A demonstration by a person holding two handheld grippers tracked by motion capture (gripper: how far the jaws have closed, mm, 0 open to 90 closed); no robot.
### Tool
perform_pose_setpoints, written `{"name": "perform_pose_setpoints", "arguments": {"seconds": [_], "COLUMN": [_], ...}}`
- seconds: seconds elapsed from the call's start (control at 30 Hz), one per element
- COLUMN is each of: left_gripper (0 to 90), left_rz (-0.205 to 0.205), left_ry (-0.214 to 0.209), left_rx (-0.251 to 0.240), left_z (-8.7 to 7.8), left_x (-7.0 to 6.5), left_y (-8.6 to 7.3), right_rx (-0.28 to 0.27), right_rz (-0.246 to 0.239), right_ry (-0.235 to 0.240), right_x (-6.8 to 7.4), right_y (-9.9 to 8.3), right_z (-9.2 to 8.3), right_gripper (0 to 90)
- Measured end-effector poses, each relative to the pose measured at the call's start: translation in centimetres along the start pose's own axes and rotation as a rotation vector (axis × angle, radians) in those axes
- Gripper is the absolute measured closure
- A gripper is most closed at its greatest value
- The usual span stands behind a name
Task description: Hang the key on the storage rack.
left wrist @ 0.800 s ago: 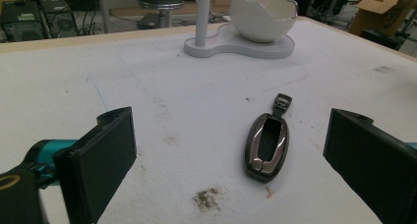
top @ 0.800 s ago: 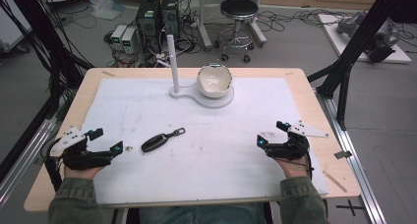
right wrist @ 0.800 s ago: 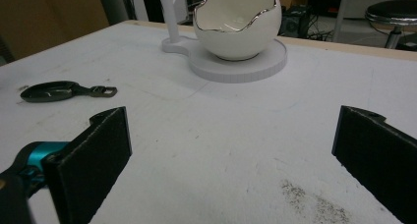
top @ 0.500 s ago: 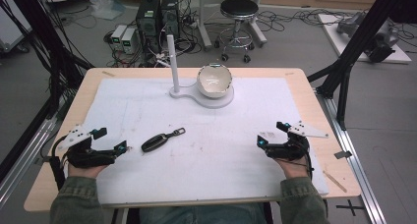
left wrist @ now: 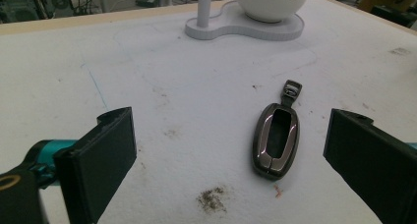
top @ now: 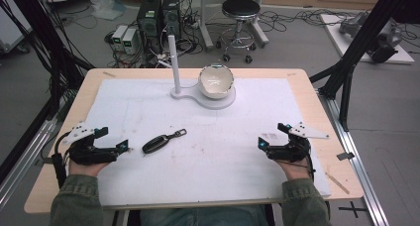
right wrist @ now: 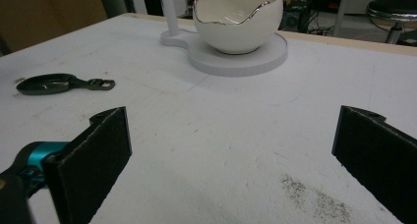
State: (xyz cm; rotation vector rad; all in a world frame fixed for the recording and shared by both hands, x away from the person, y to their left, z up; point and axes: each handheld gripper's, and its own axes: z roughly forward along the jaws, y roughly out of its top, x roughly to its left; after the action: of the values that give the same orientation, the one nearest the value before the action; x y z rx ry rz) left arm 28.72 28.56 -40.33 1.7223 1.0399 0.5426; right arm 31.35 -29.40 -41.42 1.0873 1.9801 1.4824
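From the high view, the left gripper (top: 124, 146) has crept rightward across the white mat (top: 223, 151) since the earlier frames and now sits just beside the dark key fob (top: 157, 142), not yet touching it. The right gripper (top: 261, 143) holds its station at the mat's right side, well apart from the fob. At the far edge stand the egg-shaped white bowl (top: 216, 81) on its base and a thin white post (top: 173, 62).

In the left gripper view, the key fob (left wrist: 276, 140) lies flat on the mat between the widely parted jaws, nearer the right-hand one, its loop end pointing away towards the bowl stand (left wrist: 246, 27). The approach looks nearly complete; a short advance and a squeeze would likely secure it.

In the right gripper view, the jaws stand wide with nothing between them; the key fob (right wrist: 46, 84) lies off to the left, the bowl (right wrist: 238, 20) straight ahead.
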Motion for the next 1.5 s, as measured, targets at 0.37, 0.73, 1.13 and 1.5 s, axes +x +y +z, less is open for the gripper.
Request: {"name": "perform_pose_setpoints", "arguments": {"seconds": [0.37, 0.73, 1.13, 1.5], "left_gripper": [6.1, 6.1, 6.1, 6.1], "left_rz": [0.077, 0.1, 0.161, 0.191], "left_ry": [-0.022, -0.053, -0.103, -0.139], "left_rx": [0.089, 0.14, 0.223, 0.343], "left_z": [1.7, 3.1, 6.1, 9.6], "left_x": [-0.7, -1.0, -1.6, -2.4], "left_y": [1.8, 3.1, 4.8, 5.3], "right_rx": [0.005, 0.009, 0.019, 0.021], "right_rz": [-0.005, -0.001, -0.003, -0.012], "right_ry": [0.002, 0.003, 0.004, 0.006], "right_x": [0.0, -0.1, -0.1, -0.2], "right_y": [0.0, -0.1, -0.1, -0.1], "right_z": [0.1, 0.1, 0.2, 0.3], "right_gripper": [0.3, 0.3, 0.3, 0.3]}}
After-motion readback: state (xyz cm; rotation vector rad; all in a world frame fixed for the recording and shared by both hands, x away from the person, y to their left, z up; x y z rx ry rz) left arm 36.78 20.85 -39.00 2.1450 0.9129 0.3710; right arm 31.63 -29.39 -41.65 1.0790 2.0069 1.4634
